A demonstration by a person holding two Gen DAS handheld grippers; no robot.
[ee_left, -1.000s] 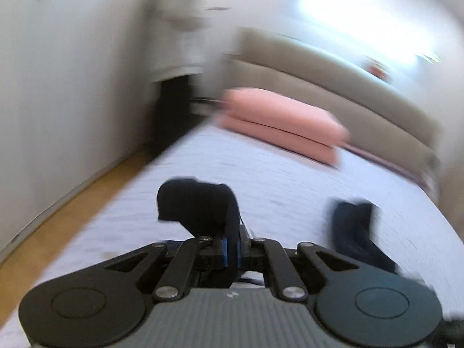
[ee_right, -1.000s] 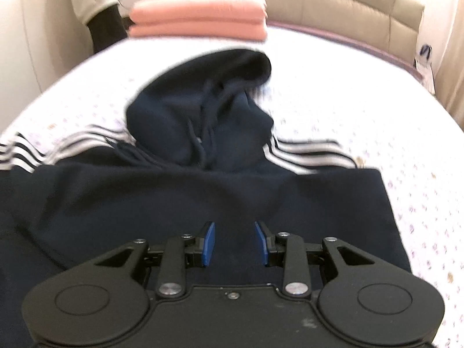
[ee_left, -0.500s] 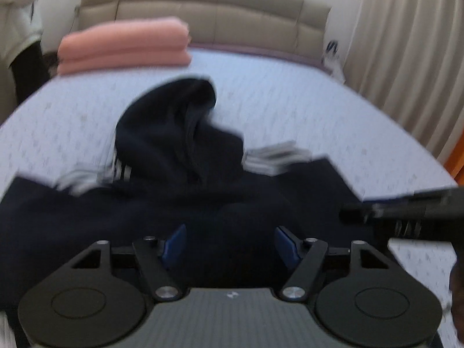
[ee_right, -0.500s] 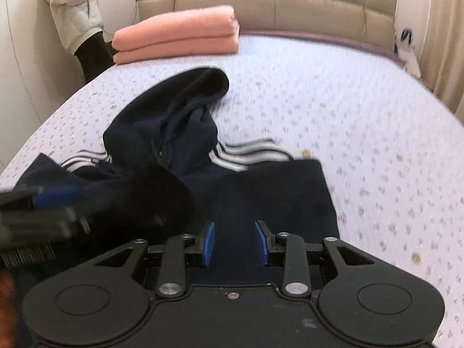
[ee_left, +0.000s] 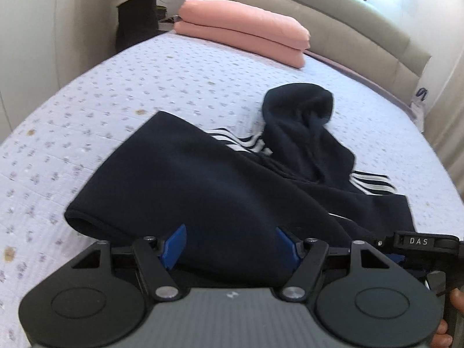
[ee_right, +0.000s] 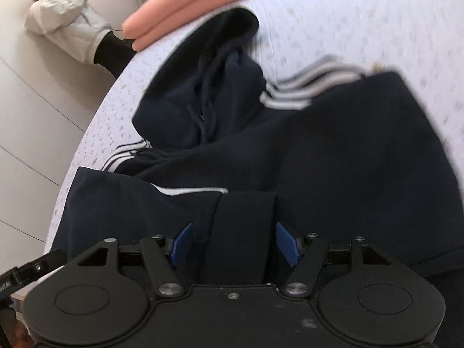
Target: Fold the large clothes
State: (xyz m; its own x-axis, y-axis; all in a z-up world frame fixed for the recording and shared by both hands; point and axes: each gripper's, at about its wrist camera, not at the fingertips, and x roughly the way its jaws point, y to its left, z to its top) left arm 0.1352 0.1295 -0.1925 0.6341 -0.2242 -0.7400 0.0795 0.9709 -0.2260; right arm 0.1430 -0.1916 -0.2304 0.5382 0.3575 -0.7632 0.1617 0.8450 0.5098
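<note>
A navy hoodie [ee_left: 220, 174] with white sleeve stripes lies partly folded on the bed, its hood [ee_left: 301, 110] pointing towards the headboard. My left gripper [ee_left: 230, 243] hovers open over the hoodie's near folded edge, with dark cloth below and between the blue pads but not pinched. My right gripper [ee_right: 233, 243] is over the garment's near part; its jaws are opening, and a ribbed sleeve cuff [ee_right: 243, 226] lies loose between the pads. In each view, part of the other gripper shows at the edge: right gripper [ee_left: 417, 242], left gripper [ee_right: 29, 269].
The bed [ee_left: 145, 87] has a pale lilac dotted cover. Folded pink blankets [ee_left: 243, 29] lie by the beige headboard [ee_left: 333, 23]. A person [ee_right: 66, 26] in a light top stands at the far left corner, by the wall. Curtains hang on the right.
The left gripper let go of a raised bit of dark cloth, opened wide and dropped towards the hoodie's left part. The right gripper's jaws widened and it rolled, tilting its view.
</note>
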